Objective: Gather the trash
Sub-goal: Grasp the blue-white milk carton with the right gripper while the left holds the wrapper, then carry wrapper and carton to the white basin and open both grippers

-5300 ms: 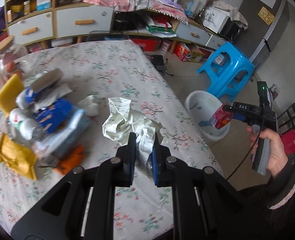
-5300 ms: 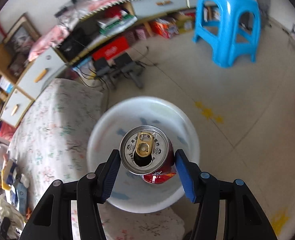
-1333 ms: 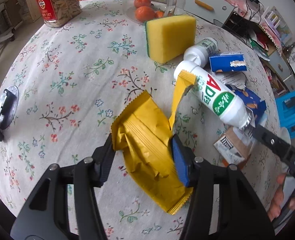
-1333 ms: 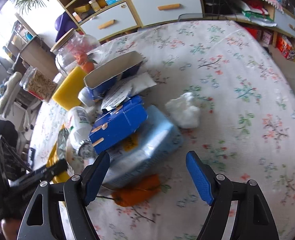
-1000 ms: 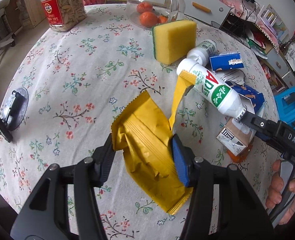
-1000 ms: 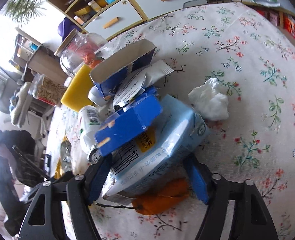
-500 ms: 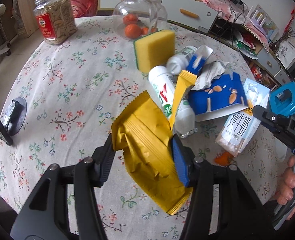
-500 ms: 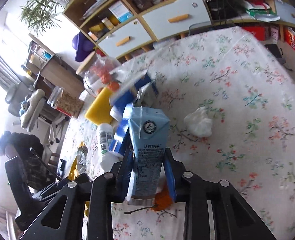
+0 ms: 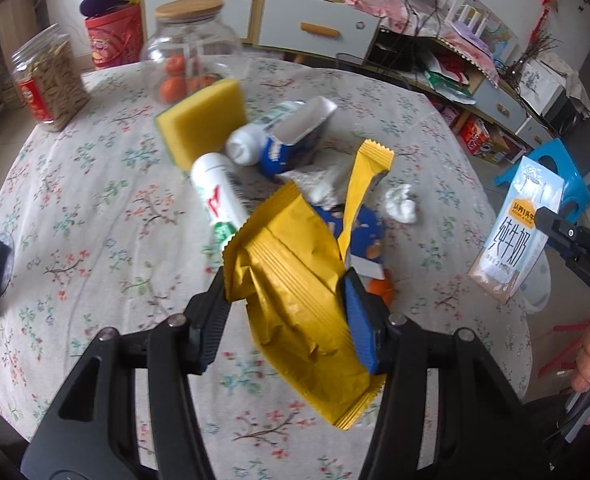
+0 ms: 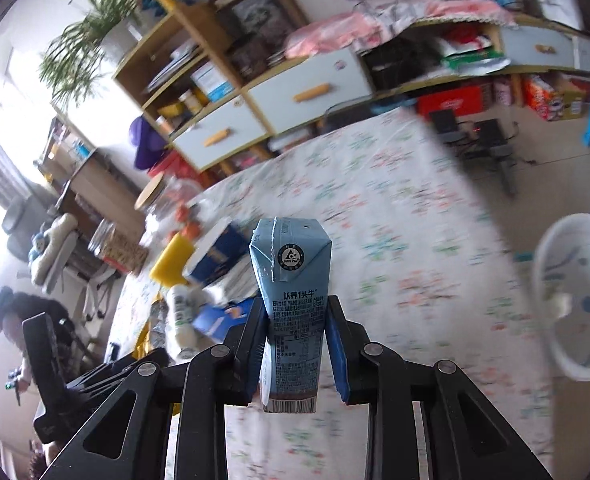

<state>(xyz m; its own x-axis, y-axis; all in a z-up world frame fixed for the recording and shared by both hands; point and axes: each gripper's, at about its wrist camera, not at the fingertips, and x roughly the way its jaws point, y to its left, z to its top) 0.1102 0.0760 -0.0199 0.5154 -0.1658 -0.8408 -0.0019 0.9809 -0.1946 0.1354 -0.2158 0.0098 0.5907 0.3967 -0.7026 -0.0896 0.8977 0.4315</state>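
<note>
My left gripper (image 9: 285,312) is shut on a crumpled yellow wrapper (image 9: 299,288) and holds it above the floral table (image 9: 95,208). My right gripper (image 10: 295,344) is shut on a light blue milk carton (image 10: 291,300), held upright above the table; the carton also shows at the right of the left wrist view (image 9: 515,236). A white trash bin (image 10: 575,300) stands on the floor to the right of the table. More trash lies on the table: a white bottle (image 9: 219,196), a blue box (image 9: 295,140), a crumpled tissue (image 9: 402,203).
A yellow sponge (image 9: 203,120), a glass jar with oranges (image 9: 187,48) and a jar of snacks (image 9: 51,80) stand on the far side of the table. A blue stool (image 9: 563,176) is on the floor at right. Cabinets line the wall.
My right gripper closed on the milk carton, lifted it off the pile and swung toward the bin. My left gripper lifted the yellow wrapper higher and tilted forward.
</note>
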